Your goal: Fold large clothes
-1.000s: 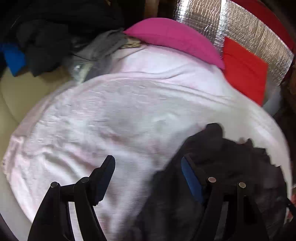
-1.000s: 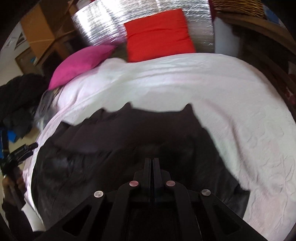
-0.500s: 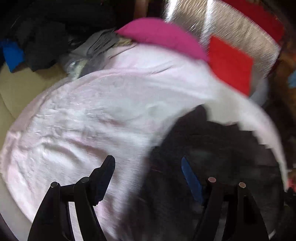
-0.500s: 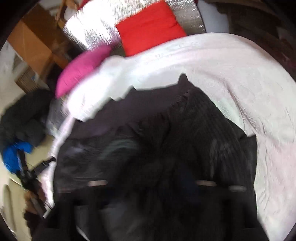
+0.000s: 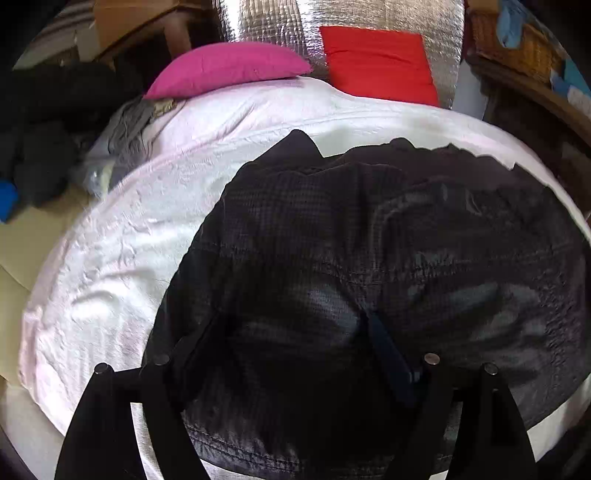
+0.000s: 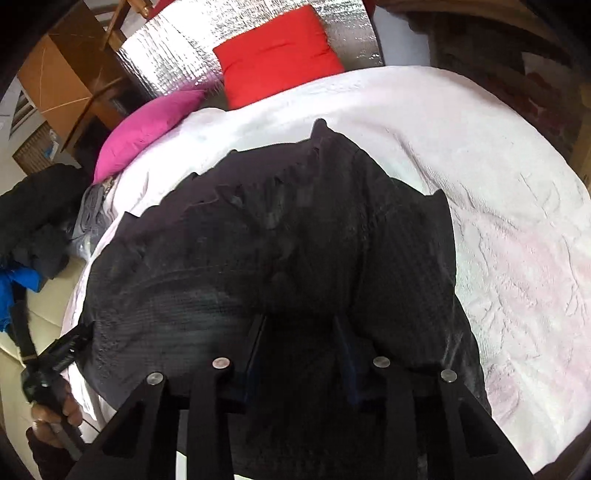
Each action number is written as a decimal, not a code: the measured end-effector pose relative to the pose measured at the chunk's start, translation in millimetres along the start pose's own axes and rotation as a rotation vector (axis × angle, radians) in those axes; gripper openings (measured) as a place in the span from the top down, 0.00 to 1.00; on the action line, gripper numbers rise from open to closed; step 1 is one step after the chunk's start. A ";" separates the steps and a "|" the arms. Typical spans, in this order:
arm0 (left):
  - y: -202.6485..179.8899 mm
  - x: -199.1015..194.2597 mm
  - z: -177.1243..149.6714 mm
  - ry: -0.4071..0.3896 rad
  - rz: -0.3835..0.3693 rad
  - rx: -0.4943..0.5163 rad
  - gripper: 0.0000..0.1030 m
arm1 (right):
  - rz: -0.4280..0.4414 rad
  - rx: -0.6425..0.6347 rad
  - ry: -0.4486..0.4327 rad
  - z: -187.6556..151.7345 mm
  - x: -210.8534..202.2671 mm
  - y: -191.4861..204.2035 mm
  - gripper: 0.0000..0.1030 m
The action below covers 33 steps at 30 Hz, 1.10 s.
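Observation:
A large black garment [image 5: 369, 258] lies spread on the white bed cover [image 5: 122, 258], its near hem at the bed's front edge. My left gripper [image 5: 291, 332] hovers over its near part, jaws wide and opening, and only flat cloth shows beneath the blue-padded finger [image 5: 384, 343]. In the right wrist view the same garment [image 6: 258, 240] fills the middle. My right gripper [image 6: 301, 328] stands low over it with jaws partly apart and closing, a bunched fold of black cloth at its tips. The left gripper [image 6: 62, 354] shows at the garment's left edge, held by a hand [image 6: 55, 413].
A pink pillow [image 5: 225, 66] and a red pillow [image 5: 376, 62] lean on a silver foil headboard [image 5: 369, 14]. A grey garment [image 5: 129, 133] and a heap of dark clothes [image 5: 44, 129] lie to the left. A cardboard box [image 6: 62, 85] stands behind, a wicker basket [image 5: 517, 48] at right.
The left wrist view swung right, so the black garment now fills it. The right gripper went from shut to jaws apart. The garment now spreads wider across the bed.

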<state>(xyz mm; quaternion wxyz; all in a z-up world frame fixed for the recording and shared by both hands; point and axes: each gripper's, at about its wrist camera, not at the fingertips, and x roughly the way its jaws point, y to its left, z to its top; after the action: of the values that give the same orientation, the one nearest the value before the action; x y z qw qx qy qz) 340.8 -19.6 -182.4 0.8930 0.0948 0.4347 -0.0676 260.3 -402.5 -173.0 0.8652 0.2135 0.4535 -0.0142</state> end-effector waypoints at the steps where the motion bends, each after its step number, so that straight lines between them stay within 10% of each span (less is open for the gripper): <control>1: 0.6 -0.7 -0.1 -0.003 0.000 -0.012 0.22 | 0.011 0.009 -0.001 0.6 -3.3 -1.3 0.62; 10: -12.6 -17.1 -12.4 -0.062 0.018 0.000 0.22 | -0.040 0.110 -0.206 21.3 -49.2 -24.7 0.29; 26: -16.2 -19.6 -13.9 -0.090 0.054 0.066 0.21 | -0.217 0.037 -0.014 13.8 6.9 -30.2 0.41; 33: -18.3 -21.1 -15.4 -0.092 0.059 0.074 0.21 | -0.175 0.097 -0.204 21.5 -34.3 -33.0 0.41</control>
<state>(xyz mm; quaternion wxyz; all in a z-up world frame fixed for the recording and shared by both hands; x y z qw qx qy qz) 312.4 -33.0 -177.1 0.9094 0.1374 0.3876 -0.0617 249.6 -446.4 -146.9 0.8908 0.2122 0.3789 -0.1334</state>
